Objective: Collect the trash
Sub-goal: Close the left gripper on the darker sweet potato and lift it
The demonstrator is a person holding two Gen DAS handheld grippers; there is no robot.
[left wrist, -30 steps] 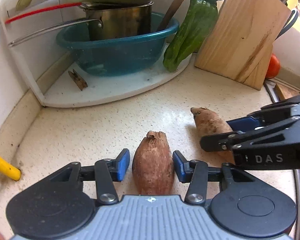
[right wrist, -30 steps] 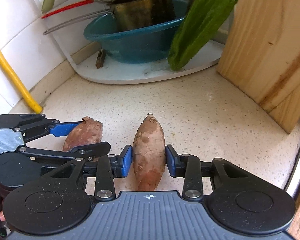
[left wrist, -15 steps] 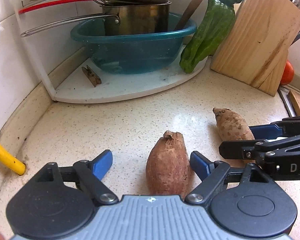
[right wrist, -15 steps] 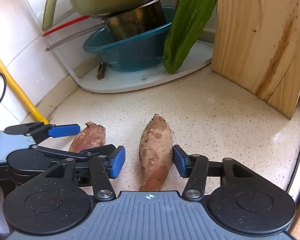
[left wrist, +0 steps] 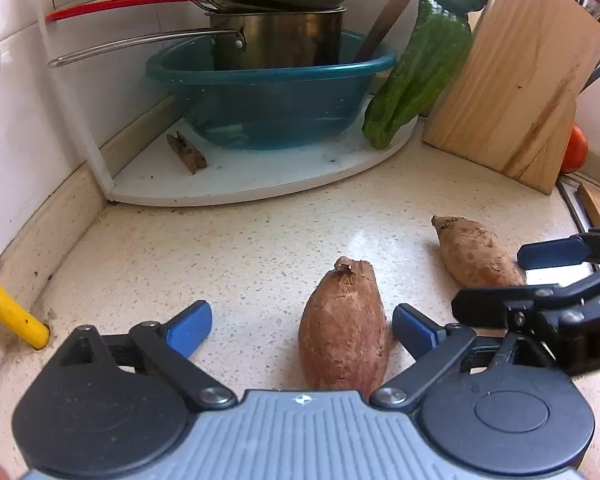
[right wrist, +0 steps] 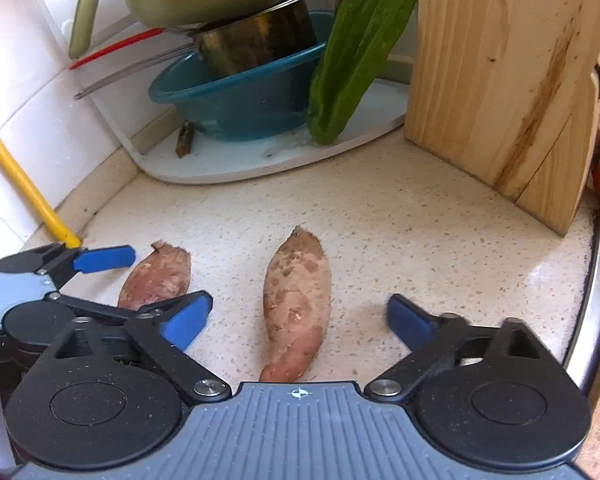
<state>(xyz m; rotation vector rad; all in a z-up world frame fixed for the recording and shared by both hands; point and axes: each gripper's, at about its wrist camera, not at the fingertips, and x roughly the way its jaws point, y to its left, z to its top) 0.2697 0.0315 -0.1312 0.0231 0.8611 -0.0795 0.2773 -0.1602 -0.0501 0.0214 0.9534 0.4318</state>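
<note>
Two sweet potatoes lie on the speckled counter [left wrist: 260, 248]. The stubby one [left wrist: 344, 328] rests between the wide-open fingers of my left gripper [left wrist: 302, 326], closer to the right pad, and neither pad touches it. The longer sweet potato [right wrist: 296, 300] lies centred between the spread fingers of my open right gripper [right wrist: 298, 320], with clear gaps on both sides. Each view catches the other tool: the right gripper [left wrist: 488, 278] around the long sweet potato [left wrist: 476, 252], and the left gripper [right wrist: 152, 278] around the stubby sweet potato [right wrist: 156, 276].
A white corner shelf [left wrist: 260, 176] behind holds a teal basin [left wrist: 272, 92] with a steel pot, a green pepper [left wrist: 424, 64] and a wooden clothespin [left wrist: 186, 152]. A wooden knife block [left wrist: 516, 80] and a tomato [left wrist: 576, 152] stand at the right. A yellow pipe [left wrist: 12, 312] runs along the left wall.
Both grippers have gone from closed against their sweet potatoes to wide open and have drawn back a little. The sweet potatoes stay on the counter.
</note>
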